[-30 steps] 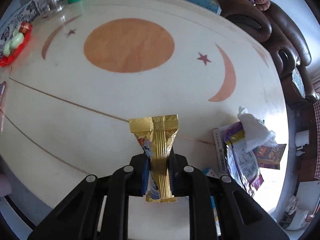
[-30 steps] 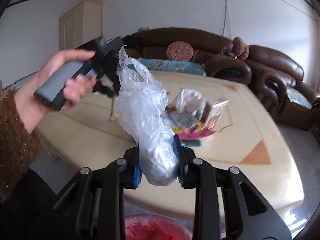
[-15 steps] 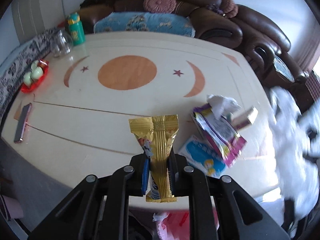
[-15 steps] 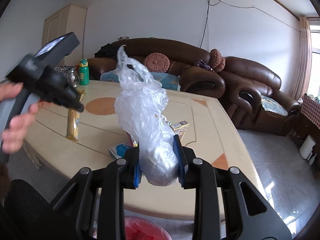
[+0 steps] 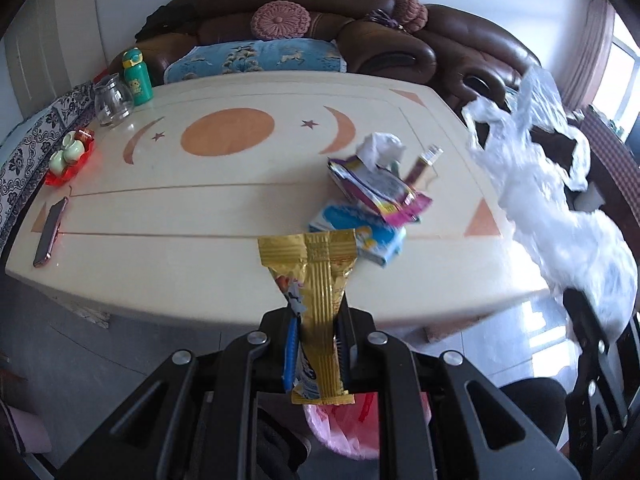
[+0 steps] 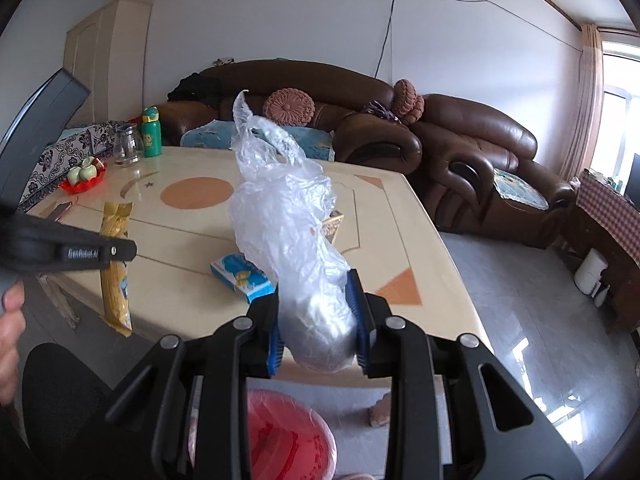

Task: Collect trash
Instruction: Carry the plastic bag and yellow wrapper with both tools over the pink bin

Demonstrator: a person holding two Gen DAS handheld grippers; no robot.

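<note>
Both grippers are pulling back from the table (image 5: pixel 160 256), now over its near edge, above the pink-lined bin (image 6: pixel 288 432). Left gripper (image 5: pixel 318 346) is pinching a gold wrapper (image 5: pixel 320 292) upright between its fingers; right gripper (image 6: pixel 318 332) is clamping a crumpled clear bag (image 6: pixel 288 224) (its handles are sticking up). More wrappers (image 5: pixel 372 196) are lying on the table, beside a tissue (image 5: pixel 380 146)
</note>
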